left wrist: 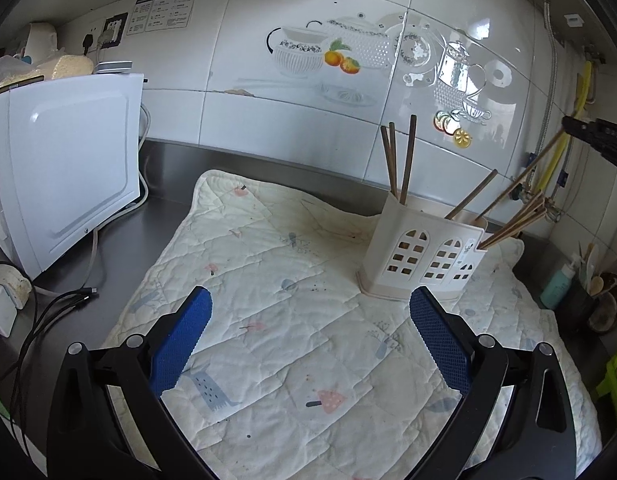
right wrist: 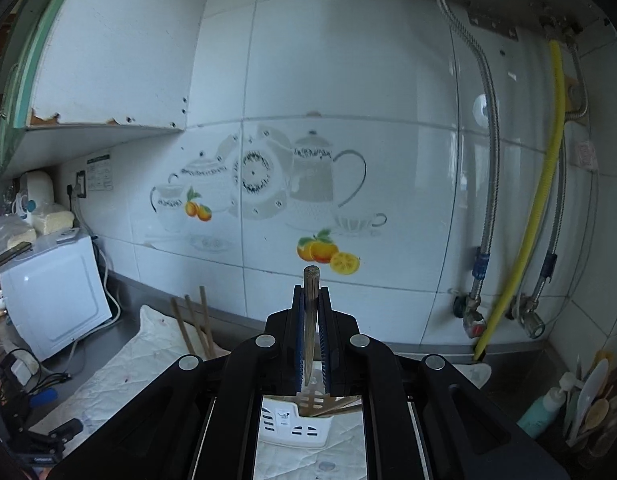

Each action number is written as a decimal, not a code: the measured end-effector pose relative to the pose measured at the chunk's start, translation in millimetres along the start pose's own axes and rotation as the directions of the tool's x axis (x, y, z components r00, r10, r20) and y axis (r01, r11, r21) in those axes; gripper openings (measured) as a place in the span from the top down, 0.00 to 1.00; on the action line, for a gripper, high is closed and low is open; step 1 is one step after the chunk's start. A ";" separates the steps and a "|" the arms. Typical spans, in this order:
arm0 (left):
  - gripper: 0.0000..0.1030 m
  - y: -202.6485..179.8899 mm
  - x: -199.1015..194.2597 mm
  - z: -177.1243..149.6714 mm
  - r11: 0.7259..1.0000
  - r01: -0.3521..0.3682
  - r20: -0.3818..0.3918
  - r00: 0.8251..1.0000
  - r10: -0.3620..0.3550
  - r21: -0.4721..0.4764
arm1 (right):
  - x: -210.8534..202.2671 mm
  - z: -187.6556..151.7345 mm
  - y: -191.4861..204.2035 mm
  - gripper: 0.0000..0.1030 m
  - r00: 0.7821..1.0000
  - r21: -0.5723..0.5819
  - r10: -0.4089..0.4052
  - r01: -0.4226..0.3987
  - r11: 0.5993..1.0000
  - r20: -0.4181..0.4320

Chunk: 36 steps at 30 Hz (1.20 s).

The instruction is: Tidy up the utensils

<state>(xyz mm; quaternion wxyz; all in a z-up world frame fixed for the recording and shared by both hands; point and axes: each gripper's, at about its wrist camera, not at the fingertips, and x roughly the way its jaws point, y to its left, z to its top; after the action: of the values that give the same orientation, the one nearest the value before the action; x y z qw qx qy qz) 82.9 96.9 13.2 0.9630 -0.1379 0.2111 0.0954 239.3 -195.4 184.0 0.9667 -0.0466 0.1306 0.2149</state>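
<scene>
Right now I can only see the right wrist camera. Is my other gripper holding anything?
Observer: No. The left gripper is open, with only the quilted mat below it.
Operator: Where does the bottom of my chopstick go?
Observer: The chopstick slants down to the back rim of the holder. I cannot tell whether its tip is inside.
Operator: Is the holder standing up properly?
Observer: Yes, it stands upright on the mat, near the far right corner.
</scene>
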 end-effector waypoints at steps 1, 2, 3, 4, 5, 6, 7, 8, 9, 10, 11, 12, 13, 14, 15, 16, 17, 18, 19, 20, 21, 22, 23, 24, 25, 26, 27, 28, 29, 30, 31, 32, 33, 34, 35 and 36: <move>0.05 0.2 0.0 -0.9 1.000 -0.002 -0.002 1.000 0.002 0.002 | 8.7 -2.8 -1.4 0.94 1.000 0.009 0.004 -0.003 1.000 -0.019; 0.05 0.2 -0.3 -1.8 1.000 -0.004 -0.003 1.000 0.004 0.004 | 15.2 -5.6 -1.9 0.94 0.999 0.015 0.006 -0.005 1.000 -0.033; 0.05 0.2 -0.4 -2.4 1.000 -0.006 -0.004 1.000 0.006 0.005 | 23.4 -9.3 -2.5 0.94 0.999 0.022 0.009 -0.008 1.000 -0.052; 0.05 0.1 -0.4 -3.1 1.000 -0.005 -0.005 1.000 0.005 0.007 | 31.4 -13.2 -3.0 0.94 0.997 0.028 0.010 -0.008 1.000 -0.072; 0.05 -0.2 -0.1 -3.8 1.000 -0.006 -0.010 1.000 0.006 0.010 | 36.6 -17.1 -2.7 0.94 0.996 0.032 0.010 -0.007 0.999 -0.086; 0.05 -1.0 -0.2 -4.7 1.000 -0.006 -0.013 1.000 0.006 0.013 | 43.0 -21.1 -2.2 0.94 0.995 0.034 0.010 -0.006 0.999 -0.104; 0.05 -2.2 -0.2 -5.5 1.000 -0.007 -0.015 1.000 0.007 0.021 | 47.1 -23.6 -1.4 0.94 0.993 0.032 0.007 -0.003 0.999 -0.115; 0.05 -4.2 0.0 -6.5 0.999 -0.013 -0.017 1.000 0.014 0.034 | 52.0 -27.0 -0.8 0.94 0.992 0.031 0.003 0.001 1.000 -0.128; 0.05 -6.2 -0.2 -7.5 0.999 -0.019 -0.019 1.000 0.020 0.047 | 55.7 -29.8 0.1 0.94 0.990 0.029 0.002 0.002 1.000 -0.139; 0.05 -8.3 -0.4 -8.2 0.998 -0.025 -0.019 0.999 0.026 0.060 | 60.1 -32.8 0.4 0.94 0.988 0.028 0.000 0.005 1.000 -0.152; 0.05 -10.7 -0.7 -9.0 0.997 -0.033 -0.017 0.999 0.034 0.074 | 63.0 -35.0 0.1 0.94 0.987 0.030 -0.002 0.007 1.000 -0.160; 0.05 -11.8 -1.4 -9.7 0.996 -0.034 -0.017 0.999 0.035 0.083 | 65.0 -36.3 -1.1 0.93 0.986 0.035 -0.001 0.007 0.999 -0.166; 0.05 -13.5 -1.8 -10.3 0.995 -0.034 -0.018 0.999 0.036 0.092 | 67.0 -37.8 -2.1 0.93 0.985 0.043 0.003 0.005 0.999 -0.173; 0.05 -14.7 -2.6 -10.8 0.994 -0.035 -0.018 0.999 0.037 0.099 | 69.7 -39.1 -3.3 0.93 0.983 0.053 0.010 -0.001 0.999 -0.183; 0.05 -16.4 -3.2 -11.2 0.993 -0.037 -0.018 0.999 0.039 0.108 | 70.8 -39.9 -4.1 0.93 0.982 0.059 0.013 -0.002 0.998 -0.188; 0.05 -18.0 -4.0 -11.5 0.992 -0.038 -0.018 0.999 0.040 0.117 | 71.4 -40.3 -4.6 0.93 0.982 0.061 0.010 0.001 0.998 -0.188; 0.05 -19.5 -4.8 -11.6 0.991 -0.040 -0.015 0.999 0.043 0.126 | 71.8 -40.8 -4.8 0.92 0.982 0.059 0.006 0.005 0.998 -0.187; 0.05 -20.8 -5.3 -11.6 0.990 -0.045 -0.013 0.999 0.047 0.133 | 71.9 -40.9 -5.2 0.91 0.982 0.061 0.007 0.005 0.998 -0.187; 0.05 -22.0 -5.8 -11.5 0.989 -0.048 -0.012 0.999 0.050 0.139 | 71.6 -40.6 -5.9 0.90 0.983 0.064 0.008 0.004 0.998 -0.184; 0.05 -23.0 -6.2 -11.3 0.988 -0.049 -0.014 0.999 0.051 0.144 | 70.9 -39.9 -6.2 0.88 0.983 0.064 0.007 0.004 0.998 -0.182; 0.05 -23.6 -6.9 -11.0 0.988 -0.049 -0.013 0.999 0.051 0.147 | 69.9 -39.3 -6.0 0.83 0.984 0.063 0.007 0.005 0.998 -0.179; 0.05 -24.1 -7.9 -10.7 0.988 -0.051 -0.009 0.999 0.053 0.149 | 68.5 -38.3 -5.6 0.82 0.984 0.060 0.006 0.005 0.998 -0.176; 0.05 -24.6 -8.7 -10.4 0.987 -0.055 -0.007 0.998 0.057 0.152 | 66.8 -37.6 -4.9 0.81 0.985 0.055 0.002 0.007 0.998 -0.172; 0.05 -25.0 -9.6 -10.4 0.986 -0.057 -0.005 0.998 0.059 0.155 | 64.3 -37.0 -4.5 0.81 0.986 0.051 0.000 0.008 0.999 -0.168; 0.05 -25.1 -10.8 -10.0 0.986 -0.059 -0.001 0.998 0.060 0.157 | 60.9 -36.8 -4.5 0.81 0.987 0.049 0.001 0.007 0.999 -0.163; 0.05 -25.2 -12.1 -9.5 0.985 -0.063 0.000 0.998 0.064 0.160 | 57.9 -36.9 -4.5 0.81 0.987 0.050 0.003 0.005 0.999 -0.161; 0.05 -25.9 -13.2 -9.5 0.984 -0.066 0.002 0.998 0.066 0.163 | 53.2 -37.8 -4.9 0.80 0.987 0.057 0.007 0.002 0.998 -0.158; 0.05 -26.1 -14.5 -9.0 0.984 -0.068 0.005 0.998 0.068 0.166 | 47.8 -39.6 -4.7 0.79 0.988 0.063 0.012 -0.002 0.998 -0.157; 0.05 -26.3 -16.4 -8.5 0.983 -0.072 0.010 0.997 0.071 0.169 | 42.3 -42.3 -4.4 0.75 0.988 0.066 0.012 -0.002 0.998 -0.155; 0.05 -26.7 -18.0 -8.3 0.983 -0.074 0.013 0.997 0.073 0.169 | 37.6 -45.1 -3.9 0.72 0.988 0.065 0.009 0.001 0.998 -0.154; 0.05 -26.9 -19.8 -8.0 0.983 -0.074 0.016 0.997 0.073 0.170 | 32.4 -49.0 -2.8 0.72 0.988 0.063 0.003 0.007 0.998 -0.155; 0.05 -27.3 -21.9 -7.8 0.982 -0.077 0.020 0.997 0.075 0.171 | 26.0 -54.2 -1.6 0.71 0.988 0.061 0.001 0.009 0.998 -0.157; 0.05 -27.7 -23.4 -7.8 0.982 -0.082 0.023 0.997 0.079 0.172 | 19.3 -60.0 -0.3 0.70 0.987 0.063 0.004 0.006 0.998 -0.159; 0.05 -28.0 -25.2 -7.6 0.981 -0.087 0.027 0.996 0.083 0.173 | 12.5 -66.2 0.9 0.68 0.987 0.065 0.007 0.004 0.998 -0.160; 0.05 -28.6 -27.6 -7.7 0.981 -0.087 0.031 0.996 0.083 0.174 | 6.0 -71.9 2.5 0.65 0.987 0.064 0.000 0.010 0.998 -0.160; 0.05 -28.7 -30.2 -8.1 0.982 -0.083 0.034 0.996 0.078 0.172 | 1.0 -77.0 4.0 0.63 0.987 0.064 -0.006 0.016 0.998 -0.159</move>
<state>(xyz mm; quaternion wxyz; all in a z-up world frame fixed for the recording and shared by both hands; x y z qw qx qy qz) 59.8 63.6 25.6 0.9695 -0.0436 0.2108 0.1175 220.6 -202.6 109.6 0.9554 -0.0329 0.2139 0.2009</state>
